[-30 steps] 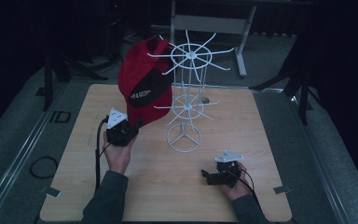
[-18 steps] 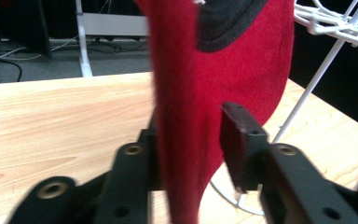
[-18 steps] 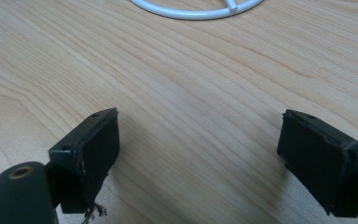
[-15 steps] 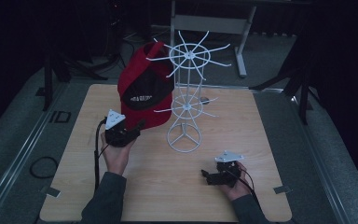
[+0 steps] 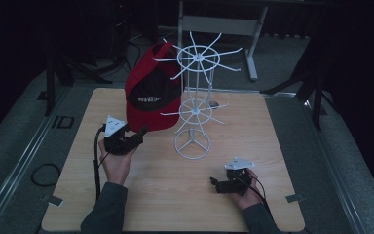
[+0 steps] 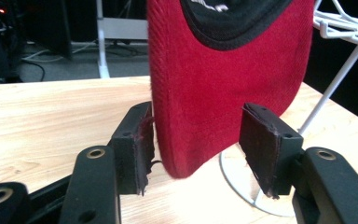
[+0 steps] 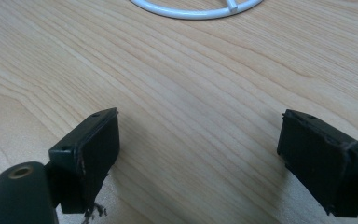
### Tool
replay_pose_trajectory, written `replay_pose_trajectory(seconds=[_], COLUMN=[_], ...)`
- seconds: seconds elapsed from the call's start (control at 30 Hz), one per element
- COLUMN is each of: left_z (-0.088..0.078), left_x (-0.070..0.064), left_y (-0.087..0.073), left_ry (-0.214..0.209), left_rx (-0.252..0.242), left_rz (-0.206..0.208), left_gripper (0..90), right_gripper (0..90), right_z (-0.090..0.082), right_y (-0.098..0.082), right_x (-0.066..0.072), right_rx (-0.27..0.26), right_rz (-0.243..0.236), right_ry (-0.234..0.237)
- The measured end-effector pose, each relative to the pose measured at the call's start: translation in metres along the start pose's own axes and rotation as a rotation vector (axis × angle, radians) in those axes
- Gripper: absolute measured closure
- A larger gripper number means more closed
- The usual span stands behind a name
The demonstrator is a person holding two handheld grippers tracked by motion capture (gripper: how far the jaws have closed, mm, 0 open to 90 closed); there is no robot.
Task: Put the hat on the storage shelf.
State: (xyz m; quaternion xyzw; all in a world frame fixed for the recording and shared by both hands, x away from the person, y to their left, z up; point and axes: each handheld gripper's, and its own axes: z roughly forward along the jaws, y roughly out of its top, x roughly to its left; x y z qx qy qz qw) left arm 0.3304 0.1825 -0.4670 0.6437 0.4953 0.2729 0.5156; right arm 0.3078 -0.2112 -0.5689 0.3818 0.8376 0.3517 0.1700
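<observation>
A red cap [image 5: 152, 95] with a black front panel hangs on the upper arms of a white wire rack [image 5: 195, 87], brim pointing down. Its brim [image 6: 205, 116] sits between the jaws of my left gripper [image 6: 196, 135], which have just been opening. One pad lies close against the brim's edge and the other stands well apart, so nothing is clamped. From above, the left gripper [image 5: 137, 135] is just below the cap. My right gripper [image 5: 216, 185] rests low over the table near the front right, open, with only bare wood between its jaws [image 7: 200, 140].
The rack's round white base [image 5: 192, 144] stands mid-table, and its edge [image 7: 200, 10] lies just ahead of the right gripper. The wooden table [image 5: 272, 146] sits on grey floor. A metal stand [image 5: 224, 24] is behind the table.
The left gripper's jaws have spread apart off the cap's brim. The cap stays hanging on the rack. The right hand has not moved.
</observation>
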Motion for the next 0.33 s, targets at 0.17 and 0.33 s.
replay_pose_trajectory(seconds=[0.17,0.33], left_z=[-0.0096,-0.0121], left_x=[0.0054,0.0099], left_y=[0.0021,0.003], left_ry=[0.0,-0.009], left_rx=[-0.04,-0.061], left_rz=[-0.011,0.004], left_gripper=[42.0,41.2], right_gripper=[12.7,12.7], right_z=[0.0,-0.0001], right_y=[0.0,0.0001], right_x=[0.0001,0.0001], right_rx=[0.0,0.0], right_rz=[0.002,0.002], right_ry=[0.0,0.0])
